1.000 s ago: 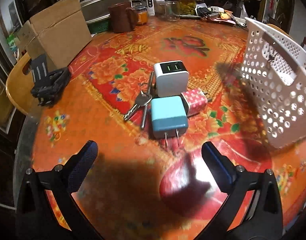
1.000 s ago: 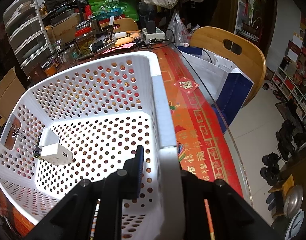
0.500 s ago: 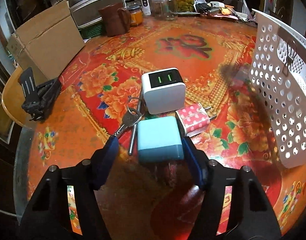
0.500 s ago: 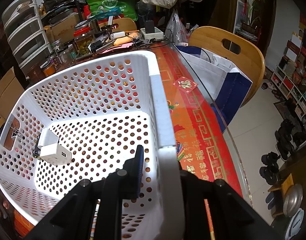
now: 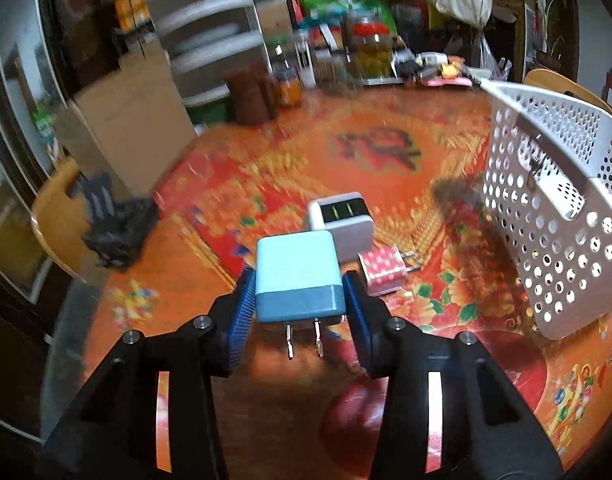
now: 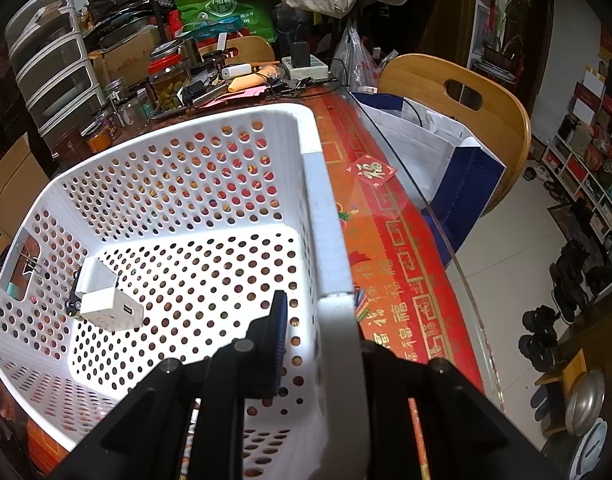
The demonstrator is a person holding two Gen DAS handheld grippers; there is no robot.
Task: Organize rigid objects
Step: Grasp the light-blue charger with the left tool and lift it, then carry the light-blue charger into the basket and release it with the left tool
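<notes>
Left wrist: three chargers (image 5: 298, 280), one basket (image 5: 553, 216)

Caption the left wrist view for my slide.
Left tool closing on blue charger, white basket waiting at right.

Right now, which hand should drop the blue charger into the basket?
Left. Its tool is closing on the blue charger, already lifted off the table. The right tool is clamped on the white basket rim, steadying it.

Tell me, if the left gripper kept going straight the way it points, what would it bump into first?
Probably the white charger on the table, just beyond the blue charger that the left gripper is closing on. The pink one sits slightly right of that line. Depth is hard to judge.
</notes>
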